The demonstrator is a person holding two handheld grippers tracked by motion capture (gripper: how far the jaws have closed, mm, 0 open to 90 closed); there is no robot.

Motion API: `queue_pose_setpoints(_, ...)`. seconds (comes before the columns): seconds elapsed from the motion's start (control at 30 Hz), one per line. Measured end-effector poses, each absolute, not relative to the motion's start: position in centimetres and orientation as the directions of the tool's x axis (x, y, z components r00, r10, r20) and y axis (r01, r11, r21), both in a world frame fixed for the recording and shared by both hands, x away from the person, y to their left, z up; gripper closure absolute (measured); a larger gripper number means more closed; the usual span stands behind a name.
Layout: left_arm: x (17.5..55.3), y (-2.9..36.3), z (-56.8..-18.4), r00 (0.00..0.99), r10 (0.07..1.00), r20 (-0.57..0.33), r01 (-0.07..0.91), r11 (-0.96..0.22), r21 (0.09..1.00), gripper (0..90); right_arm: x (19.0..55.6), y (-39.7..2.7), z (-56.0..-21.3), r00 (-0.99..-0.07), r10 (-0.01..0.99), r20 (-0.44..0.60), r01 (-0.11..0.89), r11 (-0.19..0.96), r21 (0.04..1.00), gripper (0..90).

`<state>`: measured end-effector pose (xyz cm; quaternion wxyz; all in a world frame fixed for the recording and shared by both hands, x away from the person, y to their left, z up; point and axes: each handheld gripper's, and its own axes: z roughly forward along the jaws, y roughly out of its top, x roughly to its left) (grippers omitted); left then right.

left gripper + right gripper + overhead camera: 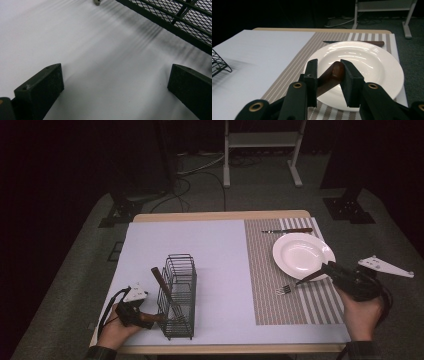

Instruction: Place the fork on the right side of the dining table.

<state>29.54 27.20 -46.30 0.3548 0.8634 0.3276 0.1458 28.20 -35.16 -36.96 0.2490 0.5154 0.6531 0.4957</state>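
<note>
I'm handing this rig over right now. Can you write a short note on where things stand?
Left gripper: open, low by the wire basket, holding nothing.
Right gripper: shut on the fork by its wooden handle, tines on the striped placemat beside the plate.
Knife lies beyond the plate. One wooden-handled utensil stands in the basket.
Left: probably release the fork, then fetch that utensil.

Materials: mostly matt, one glossy item.
Glossy white plate; woven striped placemat; black wire-mesh metal basket; wood-look fork handle; matt black fingers.
</note>
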Motion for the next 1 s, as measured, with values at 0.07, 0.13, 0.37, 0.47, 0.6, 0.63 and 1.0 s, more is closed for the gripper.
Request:
queue_pose_setpoints(0.07, 29.5, 27.2, -46.3, 0.743, 0.669, 0.019, 0.462, -0.533, 0.708, 0.0, 28.2, -35.4, -37.3, -0.332, 0.924, 0.188, 0.434, -0.027, 0.901, 66.3)
queue_pose_setpoints(0.13, 29.5, 27.2, -46.3, 0.744, 0.668, 0.021, 0.461, -0.535, 0.708, 0.0, 28.2, -35.7, -37.5, -0.323, 0.927, 0.189, 0.442, -0.029, 0.897, 65.2)
queue_pose_setpoints(0.37, 29.5, 27.2, -46.3, 0.742, 0.67, 0.018, 0.462, -0.531, 0.71, 0.0, 28.2, -36.3, -38.3, -0.294, 0.937, 0.188, 0.463, -0.033, 0.886, 61.6)
queue_pose_setpoints(0.47, 29.5, 27.2, -46.3, 0.742, 0.67, 0.019, 0.462, -0.531, 0.71, 0.0, 28.1, -36.5, -38.7, -0.281, 0.941, 0.188, 0.474, -0.034, 0.88, 59.8)
queue_pose_setpoints(0.6, 29.5, 27.2, -46.3, 0.742, 0.67, 0.019, 0.461, -0.531, 0.711, 0.0, 28.0, -36.9, -39.3, -0.268, 0.944, 0.193, 0.491, -0.039, 0.87, 57.4)
queue_pose_setpoints(0.63, 29.5, 27.2, -46.3, 0.742, 0.67, 0.019, 0.461, -0.531, 0.71, 0.0, 28.0, -37.0, -39.4, -0.266, 0.945, 0.192, 0.494, -0.037, 0.869, 57.0)
queue_pose_setpoints(1.0, 29.5, 27.2, -46.3, 0.742, 0.671, 0.019, 0.462, -0.531, 0.711, 0.0, 28.4, -37.8, -40.6, -0.239, 0.944, 0.229, 0.539, -0.067, 0.839, 52.3)
